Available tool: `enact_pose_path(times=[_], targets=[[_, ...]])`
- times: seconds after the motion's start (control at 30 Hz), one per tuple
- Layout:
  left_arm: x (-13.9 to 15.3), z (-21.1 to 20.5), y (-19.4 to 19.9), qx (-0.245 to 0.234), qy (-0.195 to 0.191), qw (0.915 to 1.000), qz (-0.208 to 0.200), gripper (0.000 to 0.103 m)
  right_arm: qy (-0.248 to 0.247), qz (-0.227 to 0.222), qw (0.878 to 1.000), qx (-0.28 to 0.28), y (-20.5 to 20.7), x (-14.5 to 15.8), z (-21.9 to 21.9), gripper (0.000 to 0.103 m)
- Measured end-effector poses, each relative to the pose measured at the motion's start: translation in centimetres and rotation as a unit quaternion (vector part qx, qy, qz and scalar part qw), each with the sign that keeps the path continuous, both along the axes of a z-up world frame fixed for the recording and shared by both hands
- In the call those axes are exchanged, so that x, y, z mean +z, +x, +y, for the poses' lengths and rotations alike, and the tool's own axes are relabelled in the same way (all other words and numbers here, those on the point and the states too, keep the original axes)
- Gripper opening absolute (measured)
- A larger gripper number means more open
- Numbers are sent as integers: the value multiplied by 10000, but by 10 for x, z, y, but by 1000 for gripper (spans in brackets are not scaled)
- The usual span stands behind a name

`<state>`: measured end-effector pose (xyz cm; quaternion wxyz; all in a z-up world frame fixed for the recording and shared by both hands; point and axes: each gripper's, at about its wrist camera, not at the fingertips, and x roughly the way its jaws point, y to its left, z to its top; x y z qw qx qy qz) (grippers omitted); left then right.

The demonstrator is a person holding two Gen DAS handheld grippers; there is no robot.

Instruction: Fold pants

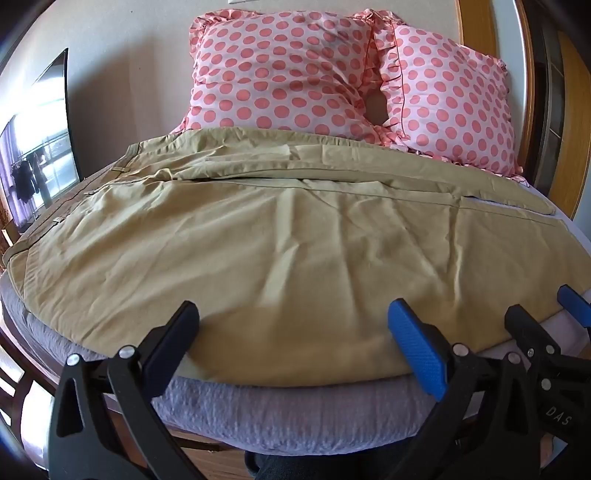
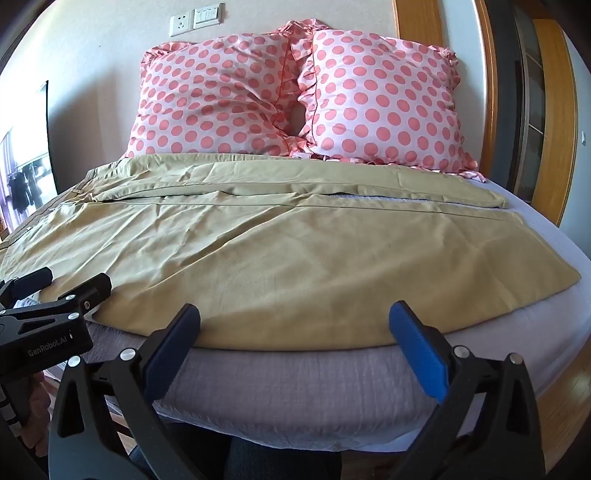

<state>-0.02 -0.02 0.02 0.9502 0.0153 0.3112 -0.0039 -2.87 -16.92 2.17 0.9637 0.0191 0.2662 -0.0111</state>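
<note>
Just beyond both wide-open, empty grippers, left (image 1: 293, 325) and right (image 2: 295, 325), lie khaki pants (image 1: 295, 236).

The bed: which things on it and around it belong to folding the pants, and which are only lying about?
For the job:
- pants, spread flat on the bed
- left gripper, open
- right gripper, open

Only lying about:
- two dotted pillows
- wall socket and switch
- mirror at the left
</note>
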Motion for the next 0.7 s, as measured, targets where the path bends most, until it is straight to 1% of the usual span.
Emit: enact_pose_path(times=[0.7], targets=[[0, 0, 0, 1, -15, 10000, 13, 101, 9, -4, 10000, -4, 0, 0, 0, 102]])
